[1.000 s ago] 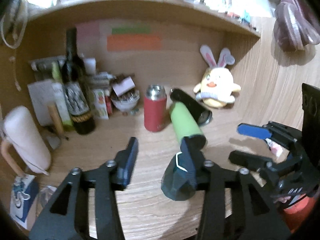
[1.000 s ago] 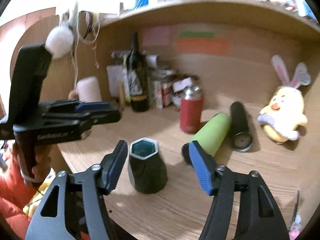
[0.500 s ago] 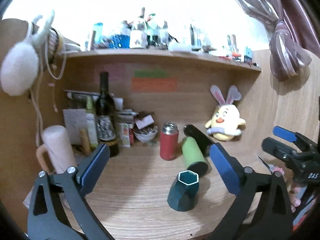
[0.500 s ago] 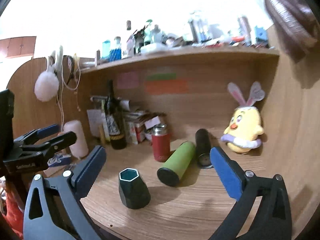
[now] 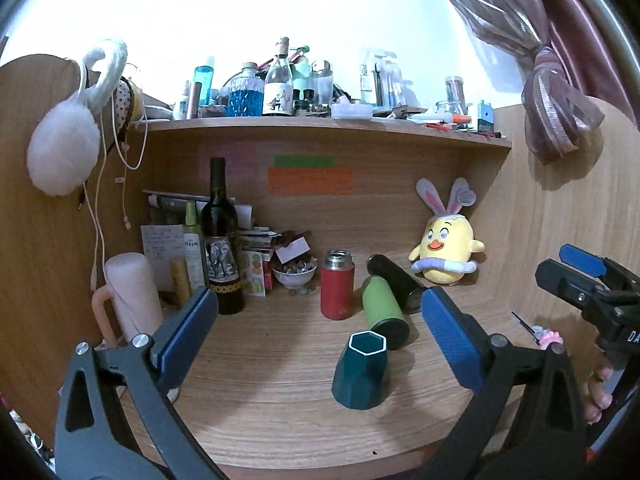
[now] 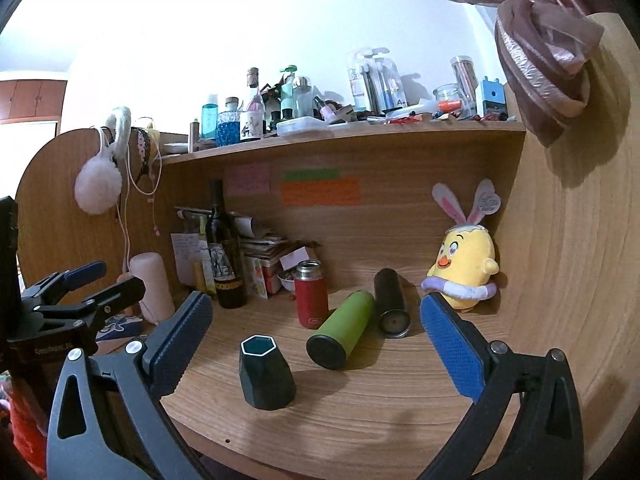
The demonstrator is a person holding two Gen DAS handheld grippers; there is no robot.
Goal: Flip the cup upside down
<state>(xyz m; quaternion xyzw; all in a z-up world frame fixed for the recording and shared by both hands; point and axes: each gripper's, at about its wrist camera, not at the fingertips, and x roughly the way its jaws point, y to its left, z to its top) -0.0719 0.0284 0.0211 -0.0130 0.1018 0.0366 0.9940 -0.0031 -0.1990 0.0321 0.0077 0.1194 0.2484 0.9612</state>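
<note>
The cup [image 5: 362, 370] stands mouth-up on the desk [image 5: 272, 392], lower centre-right of the left wrist frame, free of both tongs. Just behind it lies a green flask [image 5: 384, 310]. Left tongs [image 5: 320, 336] and right tongs [image 6: 316, 344] gape wide, holding nothing.

A dark teal glaze with a white rim is being shown by the cup [image 5: 362, 372]. Blue textured pads [image 5: 452, 338] are being displayed on black gripper arms. Lime green is being shown by the lying flask [image 5: 382, 312], red by the upright flask [image 5: 337, 290].
</note>
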